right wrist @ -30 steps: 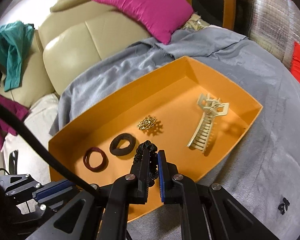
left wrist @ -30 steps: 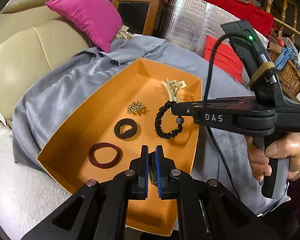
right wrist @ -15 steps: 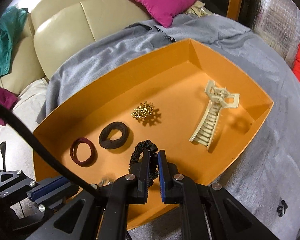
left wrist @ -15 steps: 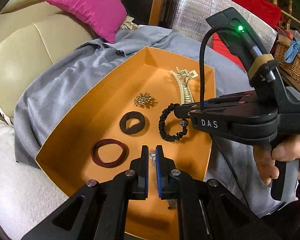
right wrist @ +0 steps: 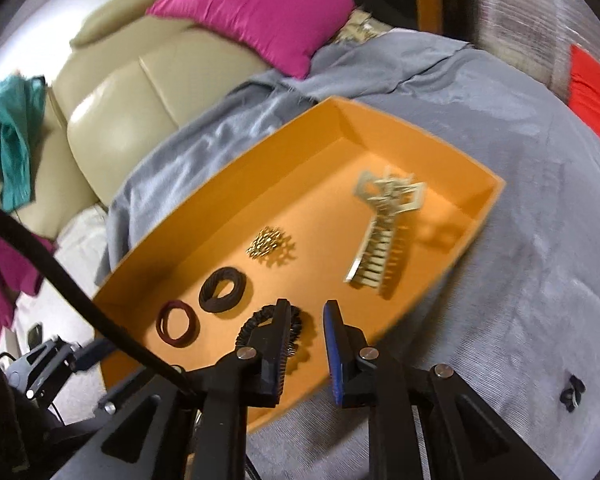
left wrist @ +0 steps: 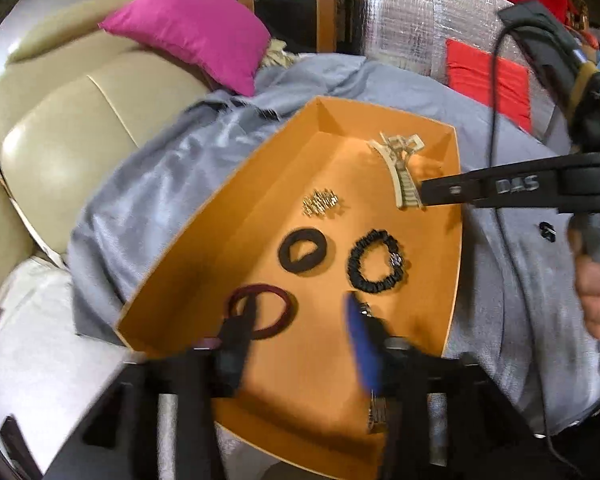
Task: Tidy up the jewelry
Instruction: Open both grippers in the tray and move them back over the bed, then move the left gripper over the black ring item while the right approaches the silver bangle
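An orange tray (left wrist: 454, 208) lies on a grey cloth (left wrist: 148, 200) spread over a beige sofa (left wrist: 60, 136), with a pink cushion (left wrist: 192, 36) behind it at about 11 o'clock from the tray.

Inside the tray I see five pieces. A cream hair claw (right wrist: 380, 236) lies toward the far corner, at 1 o'clock. A small gold clip (right wrist: 268, 242) is near the middle. A dark brown hair tie (right wrist: 222, 284) lies at 7 o'clock from the gold clip, and a maroon hair tie (right wrist: 176, 322) lies just beside it, further toward the near wall. A black scrunchie (left wrist: 376, 266) with a small bead lies flat on the tray floor, at 3 o'clock from the brown tie, apart from it.

The left hand-held gripper (left wrist: 300, 336) is over the near part of the tray and its jaws are opening; they stand fairly wide, blurred, with nothing between them. A small metal piece (left wrist: 376, 412) shows low beside the blue finger; what it is I cannot tell.

The right hand-held gripper (right wrist: 306, 340) is just above the scrunchie and its jaws are opening too. The gap is narrow, and the scrunchie is under the left finger, not pressed between the pads. A hand (left wrist: 596, 292) holds its handle at the right side.
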Motion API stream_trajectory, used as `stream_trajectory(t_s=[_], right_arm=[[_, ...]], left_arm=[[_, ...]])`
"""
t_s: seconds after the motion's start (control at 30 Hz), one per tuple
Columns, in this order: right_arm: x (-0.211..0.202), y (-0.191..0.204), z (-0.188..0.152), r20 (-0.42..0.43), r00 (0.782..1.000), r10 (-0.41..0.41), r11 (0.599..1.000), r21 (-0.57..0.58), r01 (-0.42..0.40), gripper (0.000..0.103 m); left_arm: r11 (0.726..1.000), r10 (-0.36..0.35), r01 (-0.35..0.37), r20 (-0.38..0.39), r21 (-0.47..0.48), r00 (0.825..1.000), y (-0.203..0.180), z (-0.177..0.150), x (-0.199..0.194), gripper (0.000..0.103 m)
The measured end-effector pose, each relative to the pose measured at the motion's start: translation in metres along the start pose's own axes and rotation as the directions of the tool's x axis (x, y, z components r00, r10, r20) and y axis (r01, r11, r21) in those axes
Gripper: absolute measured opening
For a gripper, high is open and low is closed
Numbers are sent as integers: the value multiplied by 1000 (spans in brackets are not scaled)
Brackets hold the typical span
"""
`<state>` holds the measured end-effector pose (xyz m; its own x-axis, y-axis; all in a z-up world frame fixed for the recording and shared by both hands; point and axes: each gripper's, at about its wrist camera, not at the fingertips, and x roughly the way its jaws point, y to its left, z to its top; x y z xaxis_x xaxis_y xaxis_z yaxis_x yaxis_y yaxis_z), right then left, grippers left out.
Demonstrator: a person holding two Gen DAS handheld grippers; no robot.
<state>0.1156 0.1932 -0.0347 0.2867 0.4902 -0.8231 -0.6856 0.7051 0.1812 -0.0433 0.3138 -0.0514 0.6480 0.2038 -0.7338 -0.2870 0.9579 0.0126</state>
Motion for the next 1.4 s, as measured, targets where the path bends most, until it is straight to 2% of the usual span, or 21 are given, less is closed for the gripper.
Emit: stream_trajectory(t_s=[0.17, 0.37, 0.47, 0.53, 0.6, 0.8, 0.9, 1.03, 1.13, 1.2, 1.3, 1.4], right_arm=[[-39, -35, -13, 75, 997, 26, 995, 92, -32, 20], [-96, -105, -50, 164, 986, 17, 974, 221, -54, 32], [-128, -152, -77, 219, 976, -22, 948, 315, -50, 33], [-147, -184, -97, 250, 967, -50, 921, 386, -52, 33], [-170, -223, -123, 287, 954, -85, 877, 476, -65, 33], [-213, -300, -186, 371, 914, -164, 749, 650, -130, 36], [-226, -324, -206, 405, 899, -168, 698, 693, -181, 36], [-247, -351, -230, 416, 882, -222, 658, 731, -180, 36], [-266, -371, -251, 430, 863, -265, 620, 762, -189, 36], [-277, -383, -267, 435, 851, -294, 580, 789, -203, 36], [-279, -394, -275, 427, 850, -309, 544, 812, -210, 37], [-274, -397, -271, 413, 856, -310, 539, 818, -199, 38]], left_arm=[[996, 76, -78, 49, 45, 996, -12, 6, -19, 71], [991, 95, -103, 89, 89, 991, -36, 15, -41, 74], [986, 90, -106, 123, 128, 988, -60, 22, -53, 77], [983, 67, -90, 141, 163, 988, -80, 27, -59, 78], [976, 43, -74, 150, 205, 988, -105, 32, -64, 78], [948, -30, -11, 124, 317, 992, -185, 45, -63, 78], [943, -58, 29, 78, 333, 995, -224, 53, -50, 78], [950, -73, 63, 22, 304, 997, -269, 57, -28, 78], [947, -89, 81, 12, 310, 996, -301, 57, -13, 78], [942, -86, 80, 4, 326, 996, -318, 57, -3, 78], [936, -75, 73, -8, 345, 997, -331, 56, 12, 78], [938, -61, 59, -4, 343, 998, -331, 55, 20, 78]])
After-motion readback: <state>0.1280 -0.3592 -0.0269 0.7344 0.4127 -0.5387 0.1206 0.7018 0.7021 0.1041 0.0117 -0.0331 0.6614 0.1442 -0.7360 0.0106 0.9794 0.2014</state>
